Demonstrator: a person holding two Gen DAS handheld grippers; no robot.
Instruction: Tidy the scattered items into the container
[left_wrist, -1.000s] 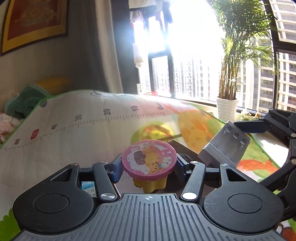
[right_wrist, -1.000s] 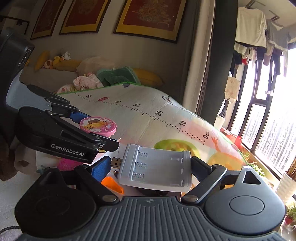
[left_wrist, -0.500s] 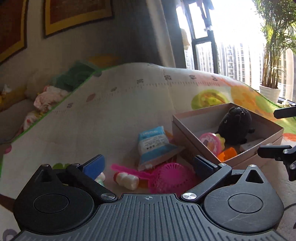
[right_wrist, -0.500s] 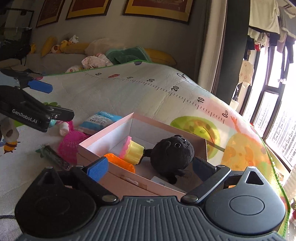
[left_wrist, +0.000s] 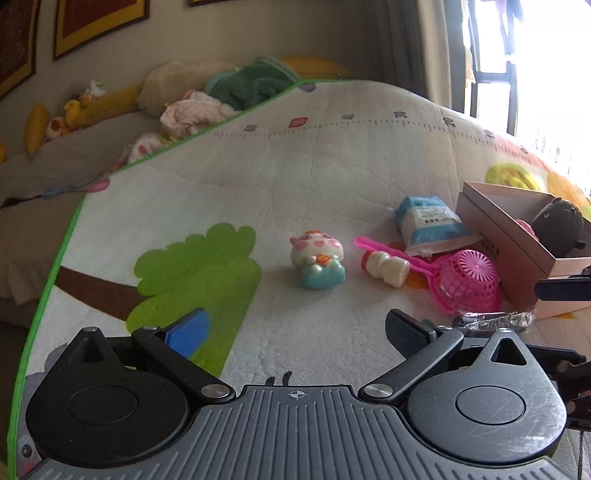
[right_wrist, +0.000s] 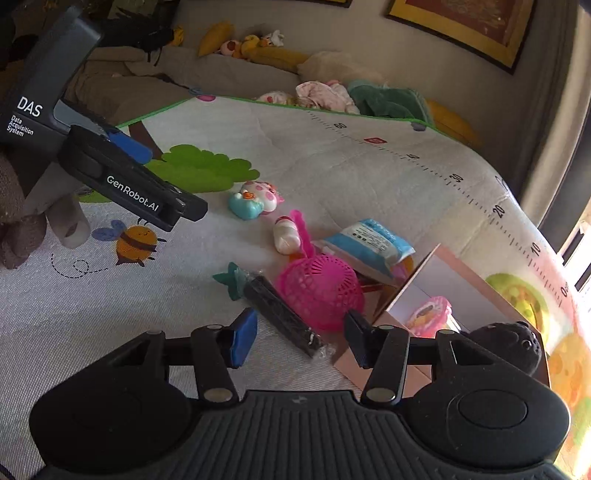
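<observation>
Nearest the right-wrist camera, the right gripper (right_wrist: 299, 341) hangs low over the mat with its jaws closing on the near end of a long black packet in clear wrap (right_wrist: 282, 317), which lies slantwise between them; the pads do not look to be pressing on it yet, though the fisheye makes that hard to judge. A second ago this gripper carried a grey ribbed plastic block and the other a yellow cup with a pink cartoon lid (right_wrist: 430, 312); the cup now lies in the open cardboard box (right_wrist: 417, 280), beside a black plush toy (right_wrist: 506, 341), and the block is no longer in sight. So both hands have freed themselves and swung back to the scatter for the next pair. The left gripper (left_wrist: 295, 330) stands spread wide and empty, aimed across bare mat toward a small pink-and-teal cartoon figurine (left_wrist: 318, 258). Beyond it lie a little white bottle with a red cap (left_wrist: 384, 266), a pink mesh scoop with a long handle (left_wrist: 466, 282) touching the box wall, and a blue-and-white soft pouch (left_wrist: 430, 225) leaning by the box corner. Five things remain outside, so I judge the job is well begun but not half over. At the back, the play mat (left_wrist: 332, 166) meets a sofa heaped with cushions (left_wrist: 110, 129).
</observation>
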